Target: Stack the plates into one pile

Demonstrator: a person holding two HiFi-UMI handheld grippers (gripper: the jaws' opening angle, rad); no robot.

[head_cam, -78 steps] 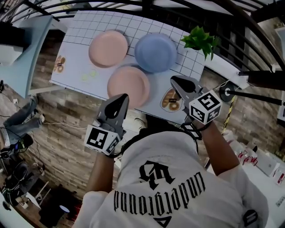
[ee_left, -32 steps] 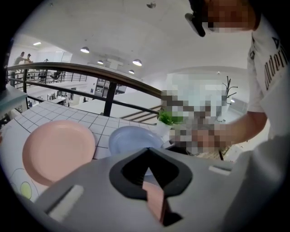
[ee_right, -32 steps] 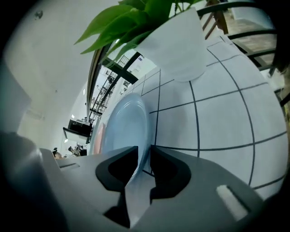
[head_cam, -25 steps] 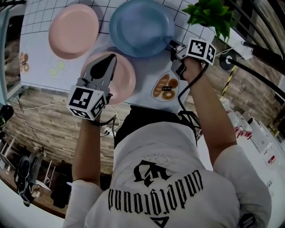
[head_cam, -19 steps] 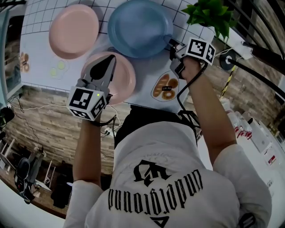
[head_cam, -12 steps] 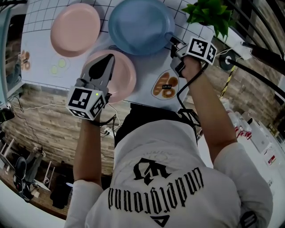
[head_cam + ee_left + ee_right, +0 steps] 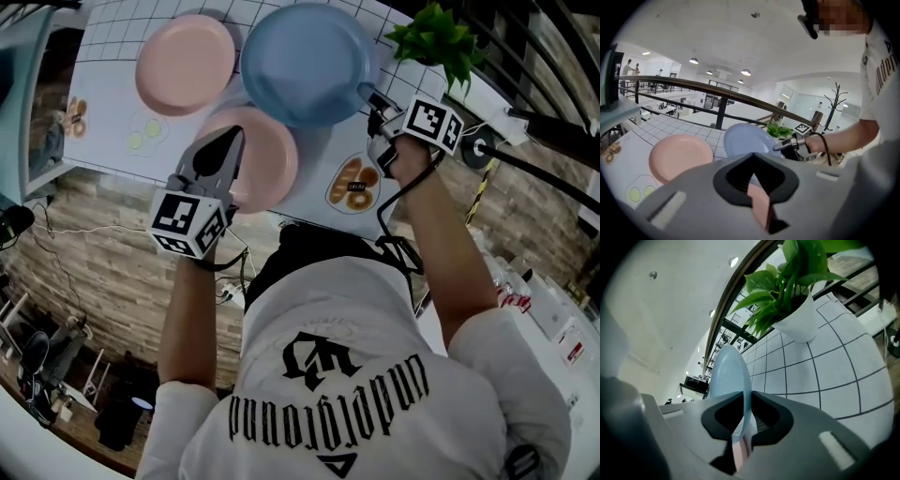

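Note:
My right gripper [image 7: 367,94] is shut on the right rim of the blue plate [image 7: 305,61]. In the right gripper view the blue plate [image 7: 729,376] stands edge-on between the pads of my right gripper [image 7: 746,405]. The plate is raised and tilted, and its near edge overlaps the near pink plate [image 7: 267,159]. A second pink plate [image 7: 186,64] lies flat at the far left. My left gripper [image 7: 228,141] hovers over the near pink plate. In the left gripper view a pink sliver fills the narrow gap in my left gripper [image 7: 757,190].
The white gridded table [image 7: 112,103] ends at a near edge just in front of the person. A potted green plant [image 7: 436,37] stands right of the blue plate, close to my right gripper. A doughnut picture [image 7: 354,183] is printed on the table. A dark railing runs behind.
The blue plate has shifted left in my right gripper, closing the gap to the far pink plate. My left gripper has stayed over the near pink plate.

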